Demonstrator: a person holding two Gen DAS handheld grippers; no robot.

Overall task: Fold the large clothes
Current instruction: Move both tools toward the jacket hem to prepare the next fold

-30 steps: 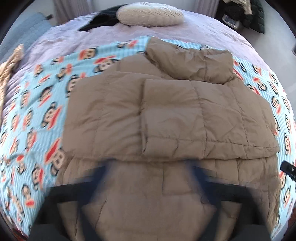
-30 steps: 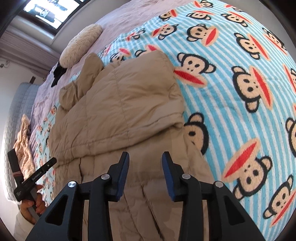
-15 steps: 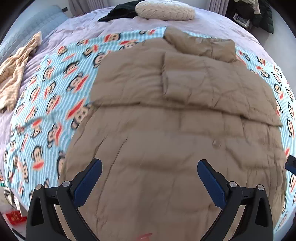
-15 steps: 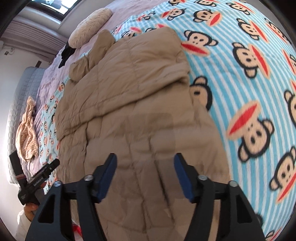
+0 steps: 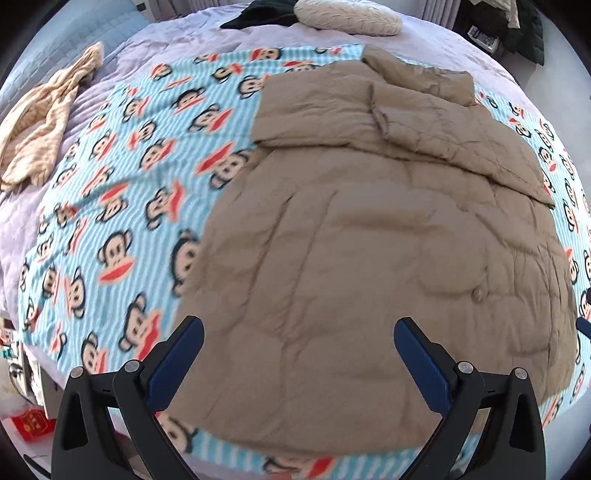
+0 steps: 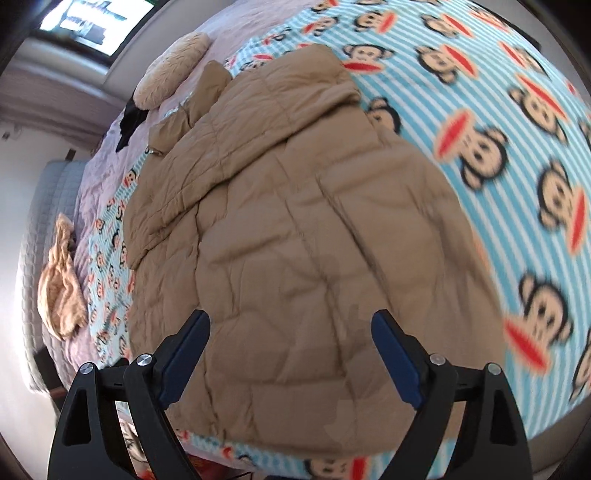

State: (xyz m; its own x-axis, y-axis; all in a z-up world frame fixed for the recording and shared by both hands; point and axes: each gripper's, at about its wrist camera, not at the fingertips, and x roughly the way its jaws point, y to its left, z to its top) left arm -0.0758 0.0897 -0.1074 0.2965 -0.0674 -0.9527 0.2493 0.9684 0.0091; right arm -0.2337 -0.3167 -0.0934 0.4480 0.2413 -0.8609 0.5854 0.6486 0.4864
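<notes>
A large tan quilted jacket lies flat on a blue striped monkey-print blanket, its sleeves folded in across the upper body. It also shows in the right wrist view, on the same blanket. My left gripper is open and empty, above the jacket's near hem. My right gripper is open and empty, above the near hem too. A sliver of the right gripper shows at the left wrist view's right edge.
A cream pillow and a black garment lie at the bed's far end. A beige striped garment lies on the lilac bedspread at the left, also in the right wrist view. The bed's near edge runs just below both grippers.
Both grippers have pulled back toward the near hem and risen. The right gripper's jaws have opened wider. The left gripper has shifted left, showing more blanket.
</notes>
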